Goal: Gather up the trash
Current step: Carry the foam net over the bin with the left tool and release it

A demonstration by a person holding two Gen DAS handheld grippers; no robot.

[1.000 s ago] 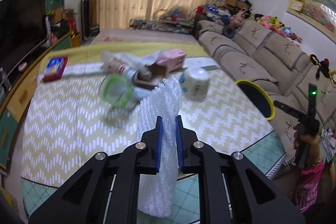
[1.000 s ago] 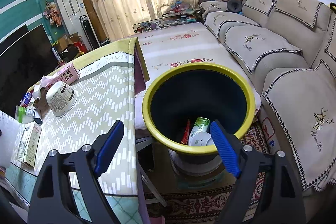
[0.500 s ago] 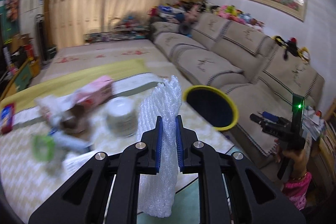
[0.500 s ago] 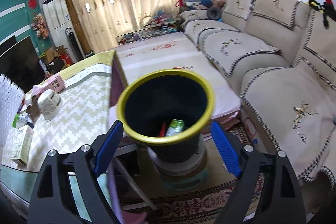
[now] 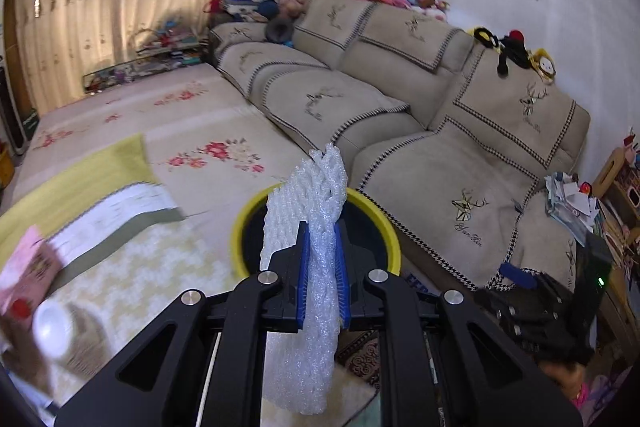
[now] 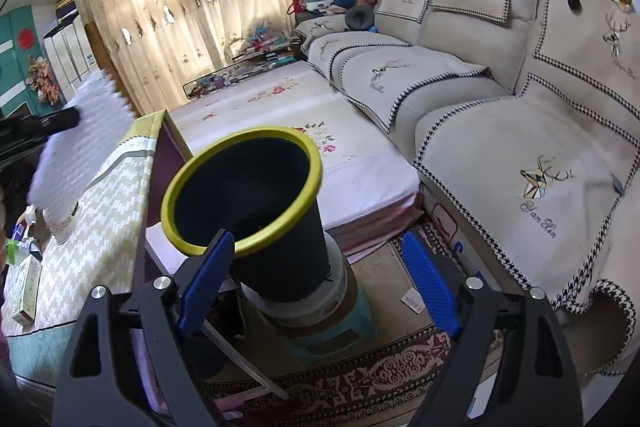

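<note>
My left gripper (image 5: 320, 255) is shut on a white foam net sleeve (image 5: 308, 211), held upright in front of the black trash bin with a yellow rim (image 5: 240, 227). In the right wrist view the same sleeve (image 6: 80, 155) hangs at the left above the table, left of the bin (image 6: 244, 187). My right gripper (image 6: 316, 275) is open and empty, low beside the bin, which stands on a stool (image 6: 336, 335).
A table with a zigzag cloth (image 6: 100, 239) holds a white cup (image 5: 56, 327), a pink box (image 5: 28, 275) and a small carton (image 6: 26, 283). A beige sofa (image 6: 500, 115) runs along the right. A patterned rug (image 6: 360, 379) lies on the floor.
My left gripper has swung right from the table toward the bin, carrying the foam sleeve. The right gripper has drawn back and lower, so the bin's contents no longer show.
</note>
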